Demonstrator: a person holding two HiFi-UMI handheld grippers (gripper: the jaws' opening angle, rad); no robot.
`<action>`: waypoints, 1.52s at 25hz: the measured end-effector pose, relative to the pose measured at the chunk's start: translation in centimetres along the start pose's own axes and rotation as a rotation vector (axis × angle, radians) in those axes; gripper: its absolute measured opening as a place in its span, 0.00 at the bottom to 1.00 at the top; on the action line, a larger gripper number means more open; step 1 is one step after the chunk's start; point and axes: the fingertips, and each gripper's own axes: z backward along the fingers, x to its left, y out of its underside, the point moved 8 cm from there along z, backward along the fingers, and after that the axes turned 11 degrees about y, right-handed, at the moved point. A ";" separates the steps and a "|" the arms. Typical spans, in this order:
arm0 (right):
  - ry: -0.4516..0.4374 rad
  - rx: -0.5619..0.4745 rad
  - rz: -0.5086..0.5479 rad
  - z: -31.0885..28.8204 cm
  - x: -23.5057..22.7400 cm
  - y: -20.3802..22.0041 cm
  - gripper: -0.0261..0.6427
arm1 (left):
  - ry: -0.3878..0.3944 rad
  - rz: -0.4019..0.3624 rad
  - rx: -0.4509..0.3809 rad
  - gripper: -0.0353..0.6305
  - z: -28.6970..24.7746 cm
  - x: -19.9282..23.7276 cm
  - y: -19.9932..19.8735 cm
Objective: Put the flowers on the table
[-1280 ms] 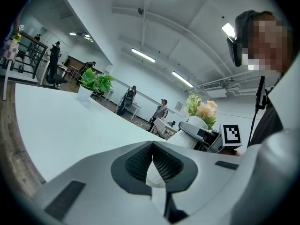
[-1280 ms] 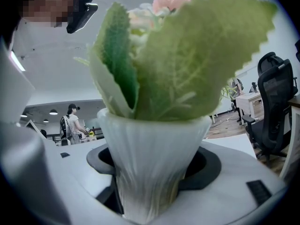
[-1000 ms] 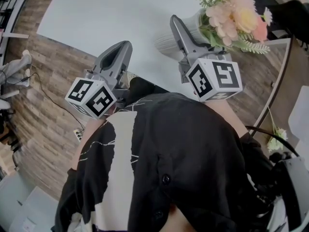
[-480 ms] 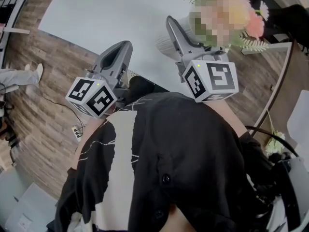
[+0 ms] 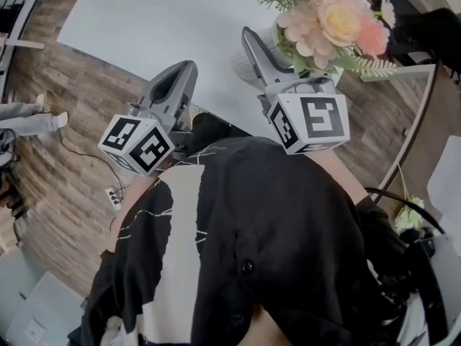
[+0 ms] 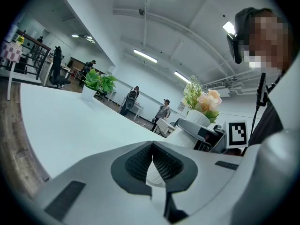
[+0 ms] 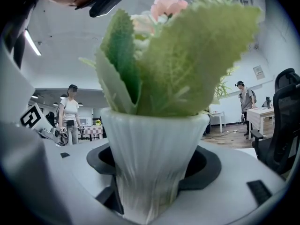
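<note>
A white ribbed vase [image 7: 151, 158] holds pink and peach flowers [image 5: 328, 20] with green leaves [image 7: 187, 64]. My right gripper [image 7: 152, 182] is shut on the vase's lower body, a jaw on each side. In the head view the right gripper [image 5: 277, 49] carries the vase [image 5: 248, 63] over the near right edge of the white table [image 5: 158, 20]; I cannot tell whether the vase touches the tabletop. My left gripper [image 5: 180, 74] hovers at the table's near edge, shut and empty, its pads meeting [image 6: 152, 161]. It looks across at the vase [image 6: 193, 119].
A potted green plant [image 6: 96, 83] stands at the table's far end. Wooden floor [image 5: 57, 157] with a cable lies to the left. A metal-framed surface [image 5: 418, 114] is at the right. An office chair [image 7: 286, 121] and several people stand in the background.
The right gripper with the vase of flowers has shifted a little left, further over the table. The left gripper has stayed where it was.
</note>
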 end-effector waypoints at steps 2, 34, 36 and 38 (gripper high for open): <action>-0.003 0.002 0.006 -0.1 0.1 0.0 0.56 | -0.003 0.001 0.000 0.07 0.1 0.0 0.0; -0.067 -0.034 0.105 0.8 1.5 0.8 0.56 | -0.036 -0.012 0.001 0.07 0.4 0.1 0.5; -0.068 -0.033 0.111 0.6 1.5 0.7 0.56 | -0.041 -0.011 -0.003 0.07 0.5 0.1 0.4; -0.069 -0.031 0.113 0.5 1.6 0.7 0.56 | -0.042 -0.012 -0.003 0.07 0.6 0.1 0.4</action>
